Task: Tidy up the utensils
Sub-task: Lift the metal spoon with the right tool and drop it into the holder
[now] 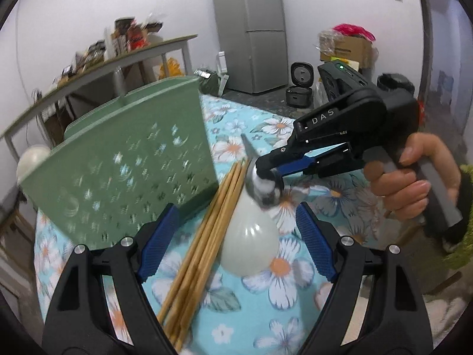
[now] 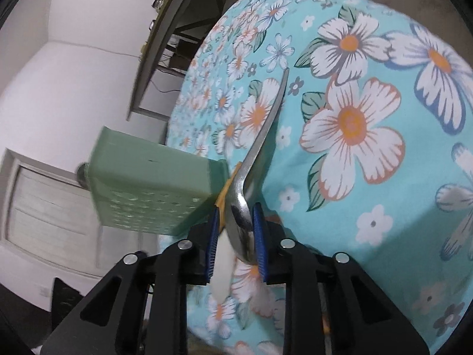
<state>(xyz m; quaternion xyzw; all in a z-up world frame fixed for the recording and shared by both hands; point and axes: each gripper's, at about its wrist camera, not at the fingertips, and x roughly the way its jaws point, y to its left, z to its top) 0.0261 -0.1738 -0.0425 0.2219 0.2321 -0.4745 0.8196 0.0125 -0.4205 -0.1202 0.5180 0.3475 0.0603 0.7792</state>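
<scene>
**Right claw grips a metal spoon beside the green basket**

At the far left of the left wrist view, a white ladle bowl [image 1: 31, 159] peeks out from behind the green perforated utensil basket [image 1: 127, 171], which stands on the table [image 1: 266, 310] with its floral blue cloth. Just right of the basket's near corner lies a bundle of wooden chopsticks [image 1: 204, 236], running diagonally toward the camera between the left claw's fingers. The left claw [image 1: 236, 242] is spread wide, blue pads well apart, and holds nothing; it hangs over the chopsticks and a white ceramic spoon [image 1: 251, 242] lying just beside them on the cloth. Further right, the right claw [image 1: 270, 177] is closed around the bowl of a metal spoon [image 1: 263, 188], held above the white spoon, with the handle pointing away toward the basket side. A person's hand [image 1: 414, 177] grips the tool's handle at the right edge.

In the right wrist view, the basket [image 2: 147, 189] sits at left, the metal spoon [image 2: 245, 207] is pinched between the blue pads [image 2: 258, 236], its handle extending upward over the cloth [image 2: 384, 207].
</scene>
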